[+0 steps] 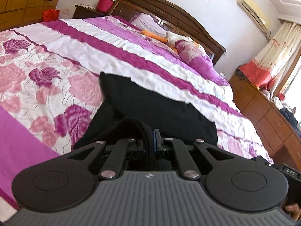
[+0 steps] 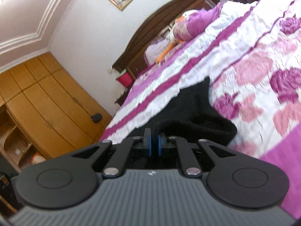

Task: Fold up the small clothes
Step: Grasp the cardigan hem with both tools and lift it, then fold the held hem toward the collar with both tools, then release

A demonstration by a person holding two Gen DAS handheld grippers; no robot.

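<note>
Left wrist view shows your left gripper (image 1: 150, 137) clamped on the black garment (image 1: 150, 101), which stretches away across the floral bedspread (image 1: 56, 60) toward the headboard (image 1: 169, 11). Your right gripper (image 2: 154, 141) pinches another edge, jaws nearly closed.

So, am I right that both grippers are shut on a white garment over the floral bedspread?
Not quite: the garment is black, not white. The left wrist view shows the left gripper pinching its dark fabric, and the right wrist view shows the right gripper doing the same, over the floral bedspread.
</note>
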